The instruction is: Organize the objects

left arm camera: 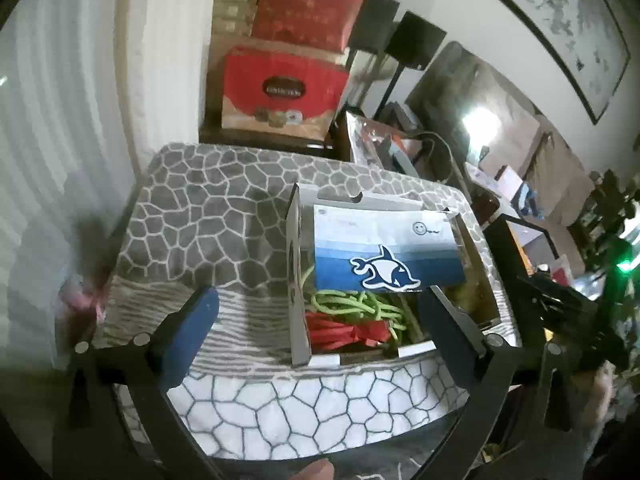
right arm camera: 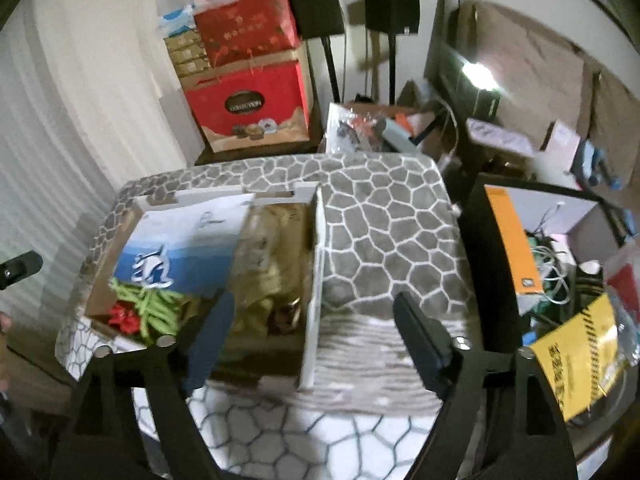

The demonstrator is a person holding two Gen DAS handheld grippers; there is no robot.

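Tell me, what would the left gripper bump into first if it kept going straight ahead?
Probably the open cardboard box: its near left wall stands between the open left gripper fingers, with green cords just behind. Depth is hard to judge.

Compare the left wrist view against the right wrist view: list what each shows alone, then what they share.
Only the left wrist view shows the framed painting on the wall and the smiley mark on the whale card.

Only the right wrist view shows the yellow booklet, the orange-edged box and the crumpled tan wrapping in the cardboard box's right half.

Both show the cardboard box on the pebble-pattern mat, green cords, red strips, and the red gift boxes behind. Each view's own gripper is open and empty.
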